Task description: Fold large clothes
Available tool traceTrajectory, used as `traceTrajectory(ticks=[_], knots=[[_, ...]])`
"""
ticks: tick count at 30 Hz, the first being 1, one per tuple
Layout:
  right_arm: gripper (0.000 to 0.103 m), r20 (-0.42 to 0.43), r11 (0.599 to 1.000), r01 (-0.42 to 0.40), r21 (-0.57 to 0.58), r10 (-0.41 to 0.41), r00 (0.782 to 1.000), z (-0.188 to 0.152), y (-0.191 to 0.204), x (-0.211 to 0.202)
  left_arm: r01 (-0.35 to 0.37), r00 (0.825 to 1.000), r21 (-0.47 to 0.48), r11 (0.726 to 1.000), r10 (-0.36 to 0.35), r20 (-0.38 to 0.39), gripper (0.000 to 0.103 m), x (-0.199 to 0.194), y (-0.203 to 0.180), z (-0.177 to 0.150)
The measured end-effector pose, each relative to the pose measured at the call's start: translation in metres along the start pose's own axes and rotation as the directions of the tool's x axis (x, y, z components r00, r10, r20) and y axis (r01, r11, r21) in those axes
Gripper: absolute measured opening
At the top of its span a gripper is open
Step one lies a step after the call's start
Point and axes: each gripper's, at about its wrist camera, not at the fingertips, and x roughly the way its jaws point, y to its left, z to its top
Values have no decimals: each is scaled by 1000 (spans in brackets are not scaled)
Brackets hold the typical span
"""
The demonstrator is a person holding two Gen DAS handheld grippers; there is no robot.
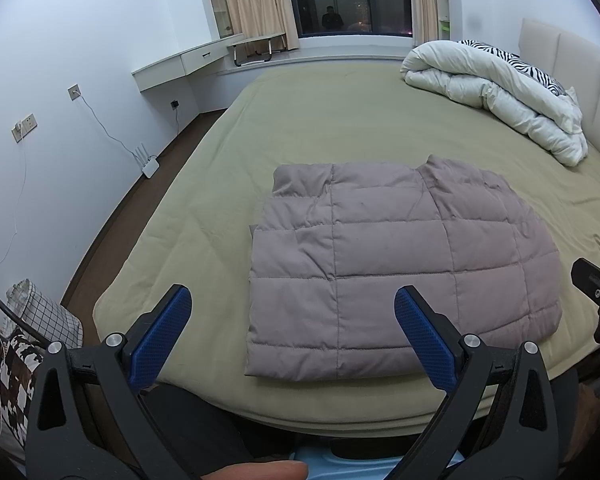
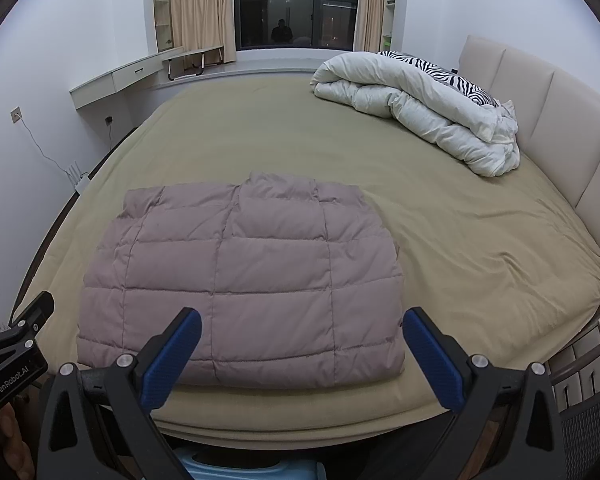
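We hold the left gripper (image 1: 292,336) and right gripper (image 2: 302,354) wide, empty, above the bed's (image 2: 480,280) near edge; the folded mauve quilted down jacket (image 2: 240,280) there may spring open, being puffy.

Mauve quilted jacket (image 1: 396,264) mid-frame, olive bed (image 1: 340,120), white duvet (image 1: 500,92) and zebra-striped pillow (image 1: 512,60) upper right, blue fingers (image 1: 160,340).
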Motion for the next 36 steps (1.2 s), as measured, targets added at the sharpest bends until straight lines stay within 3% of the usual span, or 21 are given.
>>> traceTrajectory(ticks=[36], knots=[[103, -12, 1000, -14, -6, 13, 1000, -10, -1, 10, 20, 1000, 6, 1000, -20, -16, 103, 7, 3, 0]])
